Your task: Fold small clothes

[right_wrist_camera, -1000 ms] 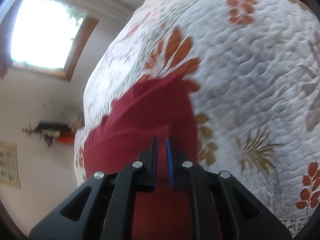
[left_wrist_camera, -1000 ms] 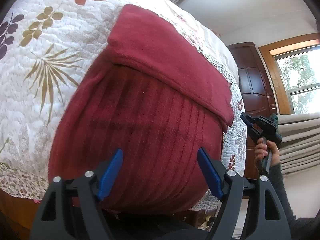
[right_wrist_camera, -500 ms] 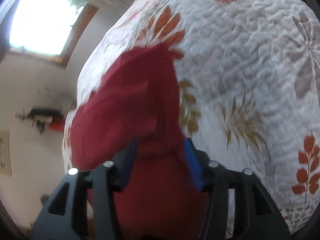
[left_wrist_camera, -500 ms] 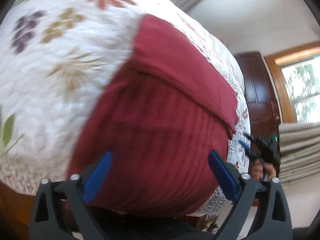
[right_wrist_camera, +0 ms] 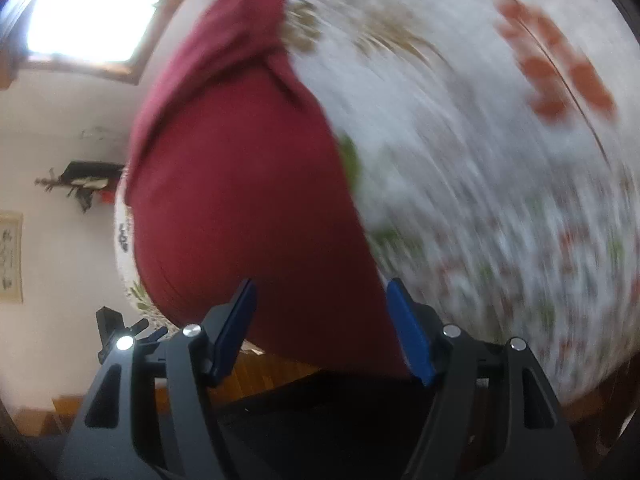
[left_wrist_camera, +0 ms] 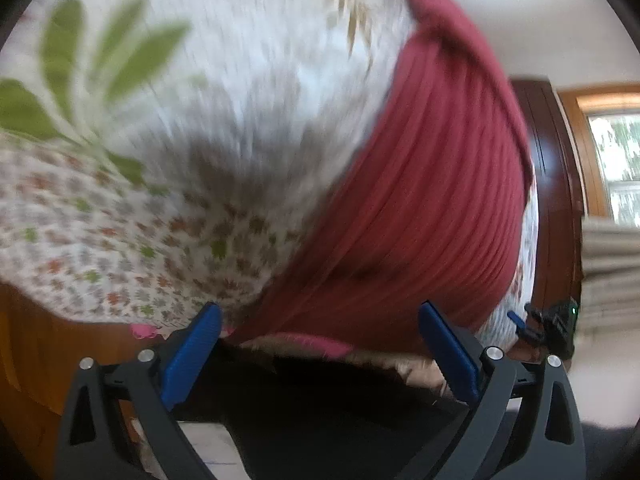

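Two grippers hang off the near edge of the bed [left_wrist_camera: 100, 240], each pointed back at it. The left gripper [left_wrist_camera: 320, 354] has its jaws released and spread wide, nothing between them, its blue pads [left_wrist_camera: 192, 354] level with the bed's fringed hem. The right gripper [right_wrist_camera: 322, 330] is likewise released, jaws apart, grasping nothing, aimed at the garment's lower end. The dark red garment [left_wrist_camera: 420, 200] lies folded on the floral quilt [right_wrist_camera: 480, 140], its ribbed part draped toward the bed's edge and a folded flap across the end farther from that edge. Both views are smeared by motion blur, so the quilt's pattern is hard to read. Beyond the bed, in the left wrist view, stand a dark wooden wardrobe [left_wrist_camera: 554, 184] and a window [left_wrist_camera: 616, 160]; the right gripper shows small beside the bed's right corner there.
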`<action>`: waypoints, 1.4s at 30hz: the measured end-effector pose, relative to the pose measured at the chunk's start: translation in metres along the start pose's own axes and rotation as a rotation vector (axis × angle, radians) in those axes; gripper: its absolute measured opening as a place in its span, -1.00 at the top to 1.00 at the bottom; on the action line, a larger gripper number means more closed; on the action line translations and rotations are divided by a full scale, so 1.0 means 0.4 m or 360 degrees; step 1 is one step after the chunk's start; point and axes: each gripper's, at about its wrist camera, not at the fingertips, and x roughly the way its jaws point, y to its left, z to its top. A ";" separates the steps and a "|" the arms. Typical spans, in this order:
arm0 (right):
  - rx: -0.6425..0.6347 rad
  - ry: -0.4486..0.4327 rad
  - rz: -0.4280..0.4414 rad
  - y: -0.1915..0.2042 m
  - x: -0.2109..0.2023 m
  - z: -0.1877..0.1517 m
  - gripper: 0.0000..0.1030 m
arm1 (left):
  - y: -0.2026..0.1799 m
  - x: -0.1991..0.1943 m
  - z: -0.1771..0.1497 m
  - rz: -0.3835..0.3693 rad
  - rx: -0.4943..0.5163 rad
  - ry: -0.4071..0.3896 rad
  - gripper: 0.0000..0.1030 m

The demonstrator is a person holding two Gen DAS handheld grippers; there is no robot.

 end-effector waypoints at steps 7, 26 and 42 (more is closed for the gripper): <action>0.0204 -0.0018 -0.0037 -0.055 0.065 -0.164 -0.32 | 0.044 0.104 0.024 0.0024 0.0227 0.0190 -0.90; -0.0026 0.0082 -0.0047 -0.043 0.223 -0.207 -0.35 | 0.016 0.192 0.021 -0.0087 0.0231 0.0282 0.20; -0.0095 0.0266 0.0130 0.027 0.307 -0.232 0.56 | -0.062 0.234 -0.042 -0.0178 0.0213 0.0332 0.83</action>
